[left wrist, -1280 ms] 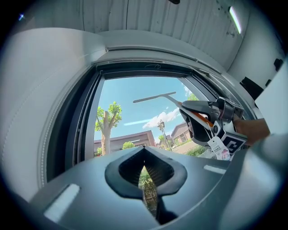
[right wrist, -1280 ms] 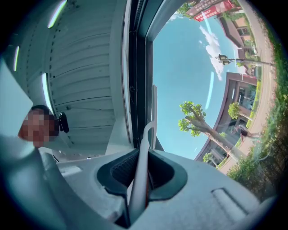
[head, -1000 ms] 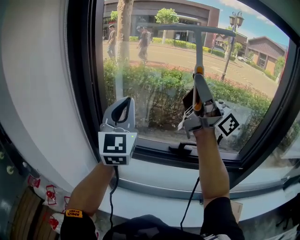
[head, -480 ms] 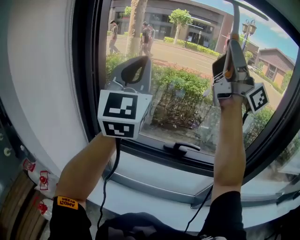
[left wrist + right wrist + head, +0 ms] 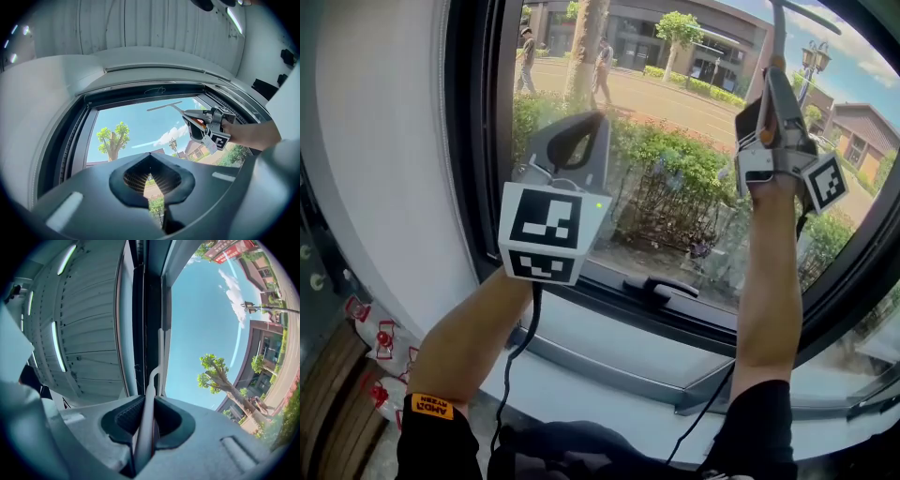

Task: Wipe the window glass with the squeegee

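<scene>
Window glass [image 5: 666, 178] is stretching across in front of me above the sill [image 5: 609, 375], and I am seeing no suds, drops or streaks on it, so I cannot tell which parts are already wiped. On the left, I am holding my left tongs [image 5: 574, 141] up in front of the pane's left part, clenched on nothing, with only the street showing through the small hole between the pads. They are taking no part in the wiping. Lower down in the middle, the window latch [image 5: 656, 285] is lying on the bottom frame. On the right, I am holding my right tongs [image 5: 772, 84] high, grasping the squeegee [image 5: 151, 380] by its handle, with the shaft running up between the pads. Its blade [image 5: 164, 105] is sitting crosswise near the top of the glass, just under the upper frame. Whether the rubber is pressing on the pane I cannot tell. I am judging this as the top of a stroke, with the pull down the pane and the left part of the glass yet to do.
</scene>
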